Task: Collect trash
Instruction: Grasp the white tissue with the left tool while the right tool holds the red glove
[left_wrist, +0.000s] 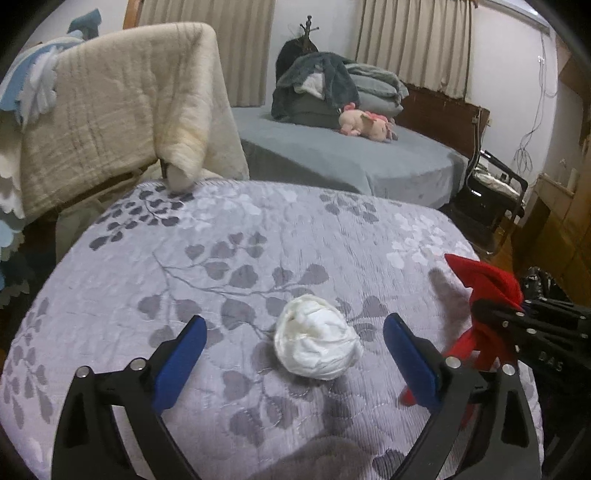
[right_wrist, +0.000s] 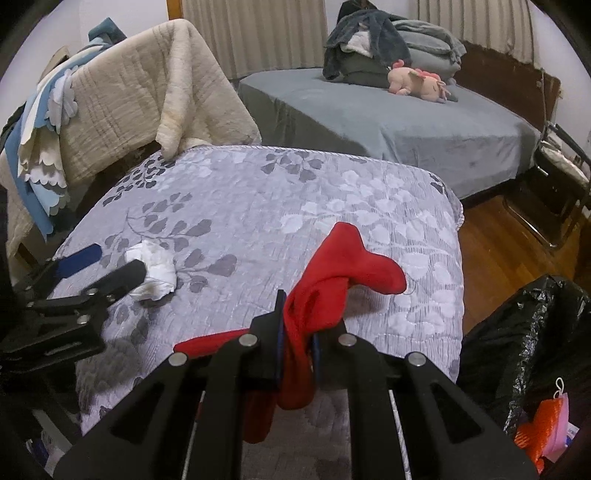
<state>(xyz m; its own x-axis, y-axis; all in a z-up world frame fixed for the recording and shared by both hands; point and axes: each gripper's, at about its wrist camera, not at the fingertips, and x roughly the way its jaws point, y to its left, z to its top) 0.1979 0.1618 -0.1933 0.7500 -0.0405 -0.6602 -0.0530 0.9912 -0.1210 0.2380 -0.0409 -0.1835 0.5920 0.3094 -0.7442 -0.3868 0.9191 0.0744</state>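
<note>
So far: right gripper (right_wrist: 298, 343) fingers clamped on red cloth (right_wrist: 332, 273), lifted off quilted bench (right_wrist: 258, 192) near right edge. Left gripper (left_wrist: 295, 354) fingers apart around white tissue wad (left_wrist: 317, 338), ungrasped mid-bench. Black bag (right_wrist: 524, 332) beside right edge; neither item bagged.

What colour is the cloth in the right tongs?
Red cloth, seen best in the right wrist view.

black bag (right_wrist: 524, 332) cut off, red cloth (right_wrist: 321, 288) partly hidden
</note>
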